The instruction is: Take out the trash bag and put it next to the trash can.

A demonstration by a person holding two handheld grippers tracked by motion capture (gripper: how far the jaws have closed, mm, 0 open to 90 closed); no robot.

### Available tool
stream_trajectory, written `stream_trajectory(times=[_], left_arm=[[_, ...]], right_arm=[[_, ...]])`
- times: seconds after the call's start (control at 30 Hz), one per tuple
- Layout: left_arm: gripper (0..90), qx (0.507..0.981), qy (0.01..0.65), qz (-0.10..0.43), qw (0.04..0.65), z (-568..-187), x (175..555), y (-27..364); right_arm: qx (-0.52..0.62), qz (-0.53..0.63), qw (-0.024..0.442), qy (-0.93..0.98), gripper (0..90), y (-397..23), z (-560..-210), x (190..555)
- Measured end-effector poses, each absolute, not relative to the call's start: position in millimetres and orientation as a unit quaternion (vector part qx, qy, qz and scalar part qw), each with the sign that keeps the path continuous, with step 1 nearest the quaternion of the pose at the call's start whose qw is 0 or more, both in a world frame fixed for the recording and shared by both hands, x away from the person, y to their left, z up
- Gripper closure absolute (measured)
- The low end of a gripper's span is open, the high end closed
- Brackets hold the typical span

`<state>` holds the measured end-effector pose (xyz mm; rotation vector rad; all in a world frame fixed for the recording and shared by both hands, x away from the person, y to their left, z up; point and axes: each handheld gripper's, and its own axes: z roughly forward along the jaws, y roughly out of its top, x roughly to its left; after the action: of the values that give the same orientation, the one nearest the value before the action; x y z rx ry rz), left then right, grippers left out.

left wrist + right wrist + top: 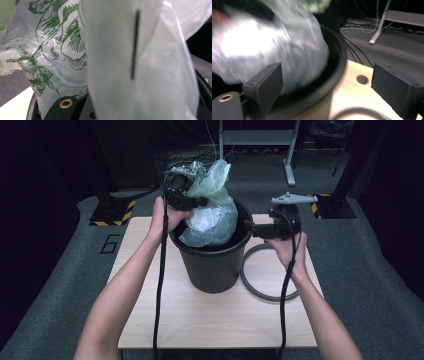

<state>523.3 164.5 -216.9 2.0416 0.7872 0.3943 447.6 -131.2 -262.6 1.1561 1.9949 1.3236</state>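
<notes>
A black bin stands upright on the wooden table. A thin, pale green plastic bag with a leaf print bulges out of the bin's mouth. My left gripper is above the bin's back left rim, shut on the bag's bunched upper part, and the film hangs right in front of its camera. My right gripper is level with the bin's right rim. It is open, its two black fingers either side of the rim and clear of the bag.
A grey ring lies flat on the table just right of the bin, under my right hand. Beyond the table are dark floor, cables, a white desk leg and yellow-black striped bases.
</notes>
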Motion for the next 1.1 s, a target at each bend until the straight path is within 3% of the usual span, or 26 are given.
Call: stream_trajectory(times=[0.27, 0.77, 1.1], left_arm=[[88.4, 0.82, 0.317, 0.171, 0.445, -206.6, 521.4, 170.2], [88.4, 0.799, 0.327, 0.185, 0.47, -198.7, 518.4, 193.8], [88.4, 0.781, 0.342, 0.197, 0.484, -201.3, 515.8, 220.3]], right_arm=[[0.441, 0.458, 0.256, 0.729, 7.5, -169.6, -320.0, 413.0], [0.505, 0.406, 0.242, 0.723, 5.4, -204.8, -441.9, 375.6], [0.534, 0.371, 0.24, 0.721, 5.5, -211.5, -490.4, 366.4]])
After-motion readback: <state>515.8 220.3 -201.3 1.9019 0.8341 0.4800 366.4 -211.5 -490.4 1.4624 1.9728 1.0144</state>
